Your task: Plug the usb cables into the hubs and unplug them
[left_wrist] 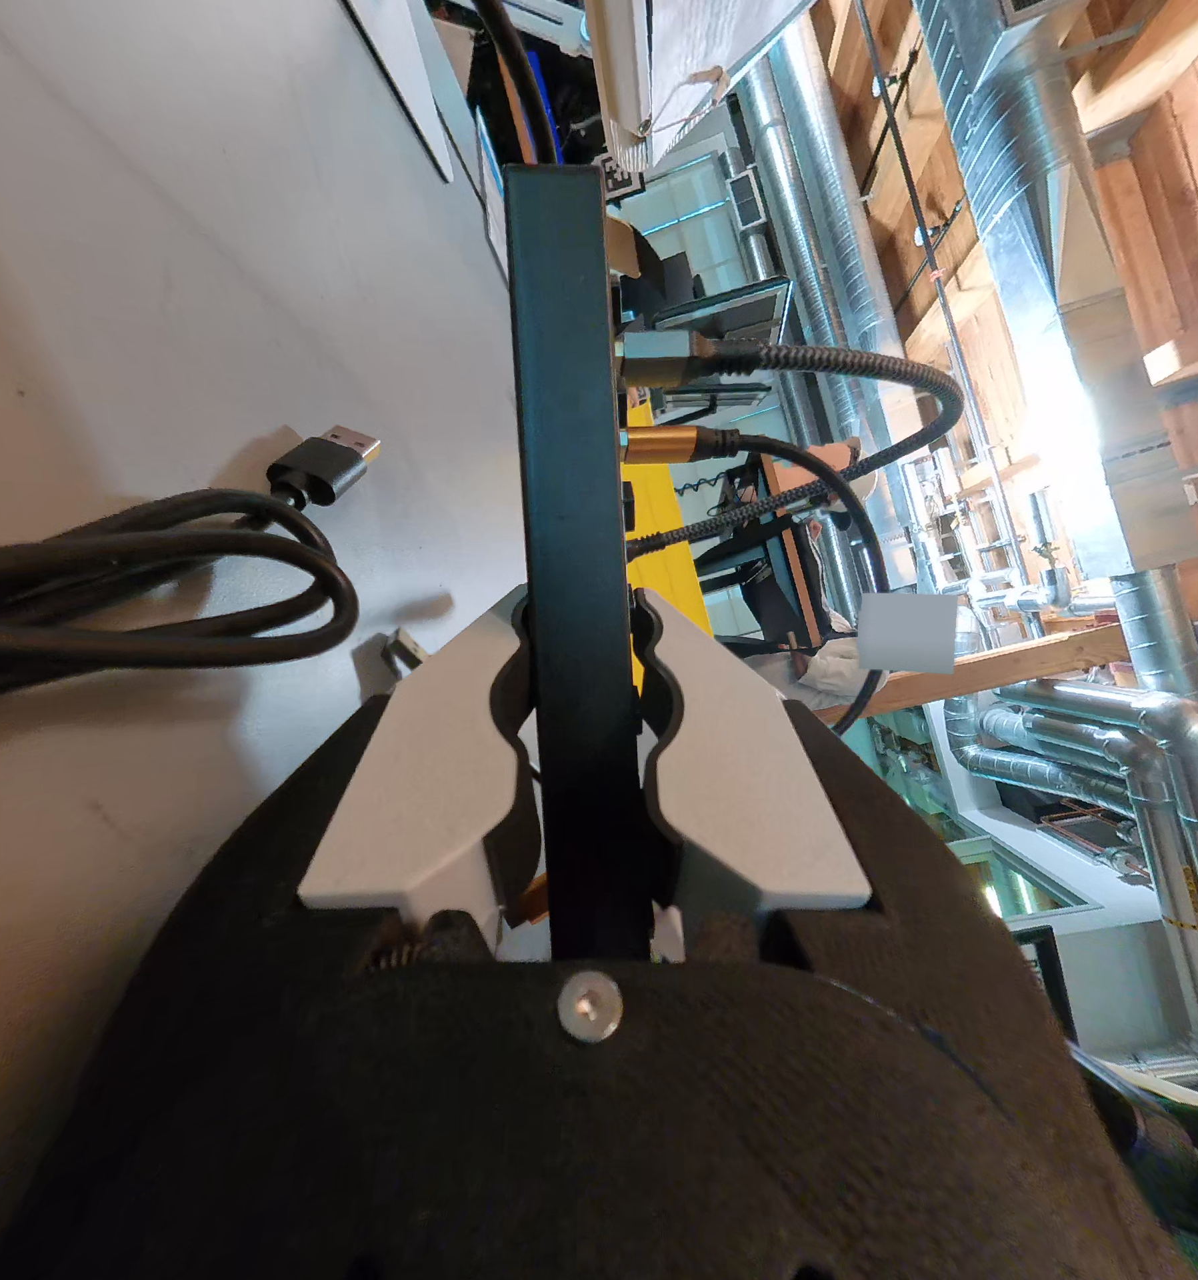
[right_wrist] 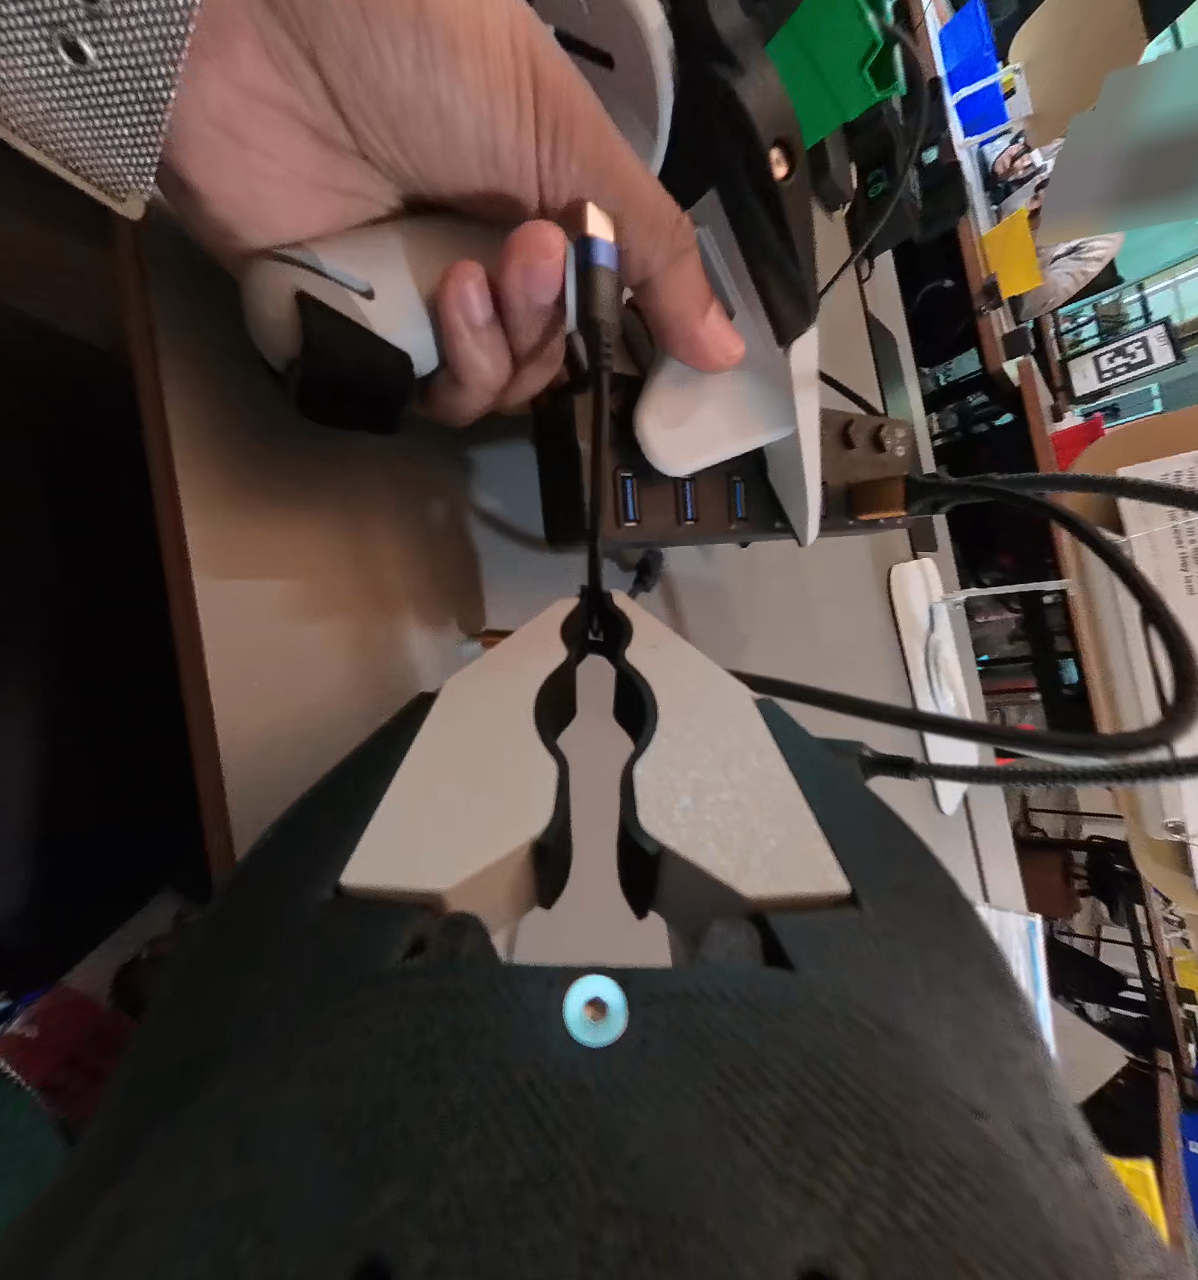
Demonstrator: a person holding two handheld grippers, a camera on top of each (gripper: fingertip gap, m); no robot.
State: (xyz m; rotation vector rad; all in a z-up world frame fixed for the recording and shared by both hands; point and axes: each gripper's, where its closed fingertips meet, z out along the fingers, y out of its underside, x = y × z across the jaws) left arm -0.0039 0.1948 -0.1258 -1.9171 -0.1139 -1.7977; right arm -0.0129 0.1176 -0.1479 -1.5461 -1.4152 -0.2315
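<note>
Listing what we see, large to small: grey tabletop (left_wrist: 166, 277); black hub (left_wrist: 568, 485) held upright, our left gripper (left_wrist: 580, 609) clamped on it; loose black cable (left_wrist: 166, 554) alongside; thin cable (right_wrist: 599, 443) pinched in our right gripper (right_wrist: 596, 616), plug free near the hub's ports.

Pale grey table (left_wrist: 166, 277), matte, a few small marks. Coiled black cable (left_wrist: 166, 575) lies on it at left, its USB plug (left_wrist: 333, 460) flat on the surface. A second metal plug tip (left_wrist: 402, 647) lies nearer, just beside the coil.
</note>
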